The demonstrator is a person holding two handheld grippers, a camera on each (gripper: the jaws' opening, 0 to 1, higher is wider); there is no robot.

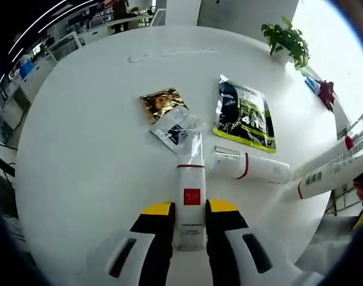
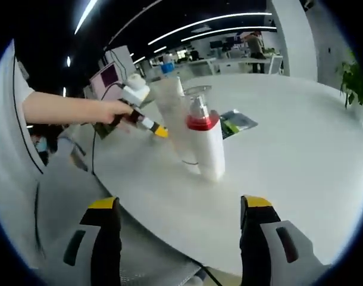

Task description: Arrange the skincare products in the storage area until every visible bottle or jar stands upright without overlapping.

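My left gripper (image 1: 190,208) is shut on a white tube (image 1: 191,179) with a red square label, a red band and a clear cap; the tube points away over the white table (image 1: 92,149). Just right of it a white bottle (image 1: 253,168) with a red band lies on its side. Two tall white bottles (image 1: 333,170) stand at the table's right edge. In the right gripper view these are a pump bottle (image 2: 205,143) with a red collar and a frosted bottle (image 2: 169,113) behind it, both upright. My right gripper (image 2: 181,229) is open, short of them, holding nothing.
A gold sachet (image 1: 162,102), a clear sachet (image 1: 175,126) and a green-black pouch (image 1: 244,113) lie beyond the tube. A potted plant (image 1: 287,39) stands at the far edge. A person's hand (image 2: 113,110) holds the left gripper (image 2: 147,124) behind the upright bottles.
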